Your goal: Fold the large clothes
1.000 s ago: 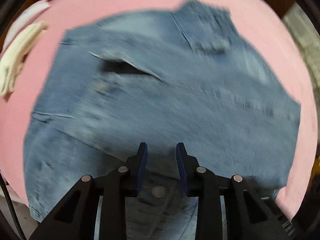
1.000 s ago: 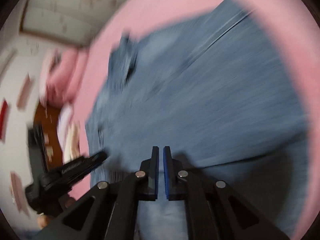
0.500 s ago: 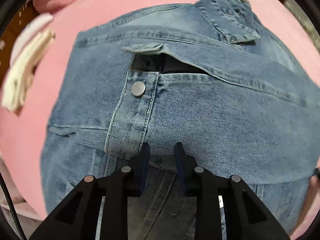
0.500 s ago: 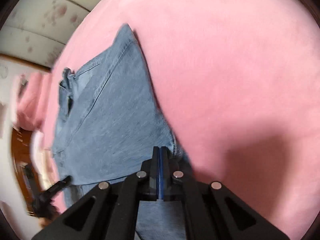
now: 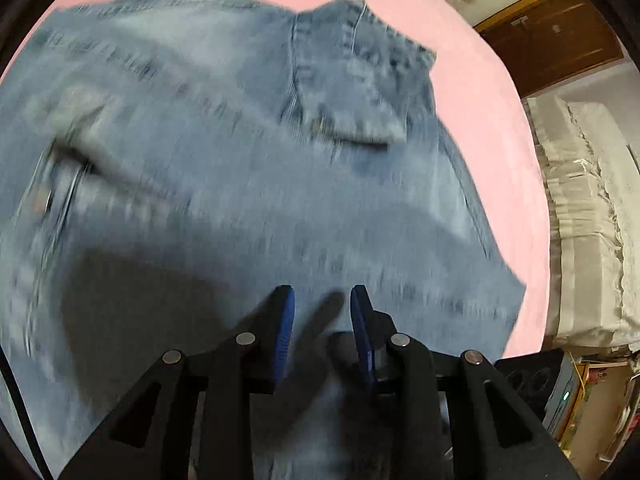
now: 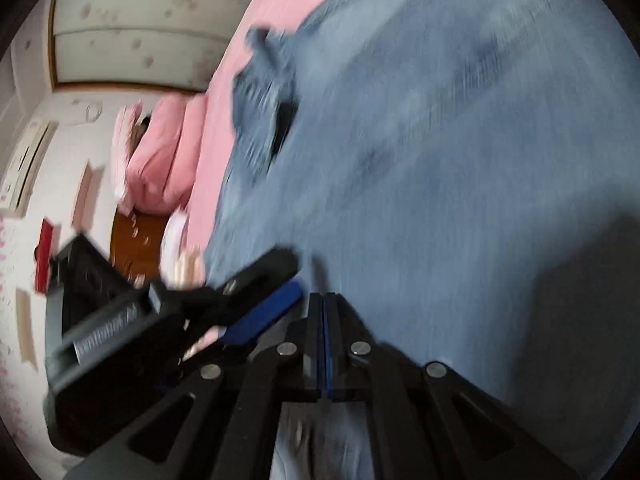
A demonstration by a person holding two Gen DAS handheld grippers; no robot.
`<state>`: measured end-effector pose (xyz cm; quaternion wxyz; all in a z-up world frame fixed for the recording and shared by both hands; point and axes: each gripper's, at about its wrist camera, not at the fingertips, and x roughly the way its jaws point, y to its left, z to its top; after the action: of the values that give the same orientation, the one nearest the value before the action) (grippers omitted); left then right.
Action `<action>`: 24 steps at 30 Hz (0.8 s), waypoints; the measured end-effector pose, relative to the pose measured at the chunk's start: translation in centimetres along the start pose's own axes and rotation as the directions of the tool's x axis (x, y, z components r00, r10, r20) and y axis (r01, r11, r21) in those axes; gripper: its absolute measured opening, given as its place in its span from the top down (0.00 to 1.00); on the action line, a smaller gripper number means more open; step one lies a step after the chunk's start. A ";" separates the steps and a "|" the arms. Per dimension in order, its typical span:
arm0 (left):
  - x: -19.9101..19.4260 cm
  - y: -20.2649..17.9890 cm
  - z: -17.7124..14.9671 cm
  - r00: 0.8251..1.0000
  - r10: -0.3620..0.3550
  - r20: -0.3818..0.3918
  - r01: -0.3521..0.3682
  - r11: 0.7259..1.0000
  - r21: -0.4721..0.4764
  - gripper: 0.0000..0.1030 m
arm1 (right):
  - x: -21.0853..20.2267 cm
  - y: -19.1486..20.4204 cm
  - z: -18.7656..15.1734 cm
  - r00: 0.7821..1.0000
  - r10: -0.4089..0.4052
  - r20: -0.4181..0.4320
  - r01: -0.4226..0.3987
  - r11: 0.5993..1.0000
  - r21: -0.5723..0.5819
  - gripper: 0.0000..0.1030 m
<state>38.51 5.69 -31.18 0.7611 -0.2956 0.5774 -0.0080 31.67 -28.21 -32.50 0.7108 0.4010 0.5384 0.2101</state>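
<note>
Left wrist view first: the faded blue denim jacket (image 5: 280, 184) is spread wide across the soft pink bedspread (image 5: 492, 128), its collar (image 5: 360, 76) toward the top, everything smeared by blur. The left gripper (image 5: 322, 312), black with blue pads, has its jaws parted, a ridge of denim running up between them; whether the pads actually pinch that fold, I cannot tell. Off to the right, a white lace-edged covering (image 5: 588, 220) and a brown wooden door (image 5: 556, 44). Over to the right wrist view: the same denim jacket (image 6: 440, 168) fills the frame on the pink bedspread (image 6: 272, 12), and the right gripper (image 6: 325, 300) shows its blue pads pressed flat together (no gap at all), with denim passing beneath; whether it pinches any cloth is hidden. The left gripper (image 6: 288, 276) sits just beside it, tips at the jacket's edge. Pink pillows (image 6: 160, 152) lie beyond.
</note>
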 end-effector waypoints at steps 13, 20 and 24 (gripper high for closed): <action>-4.1 8.2 4.9 0.984 0.124 0.128 -0.110 0.988 -0.108 0.96 | -12.7 -6.0 10.3 0.825 -0.415 0.383 0.441 0.897 0.021 1.00; -4.2 3.7 0.4 0.974 0.170 0.149 -0.169 0.985 -0.018 0.83 | -9.5 -1.8 5.4 0.739 -0.547 0.393 0.617 0.784 -0.069 1.00; -3.8 2.2 -2.6 0.961 0.242 0.131 -0.250 0.967 0.046 0.82 | -10.9 -2.2 1.9 0.721 -0.578 0.382 0.652 0.752 -0.093 1.00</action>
<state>34.21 7.74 -29.25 0.7996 -0.1974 0.5604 0.0871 29.51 -38.11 -27.57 0.8594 0.1458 0.4874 -0.0512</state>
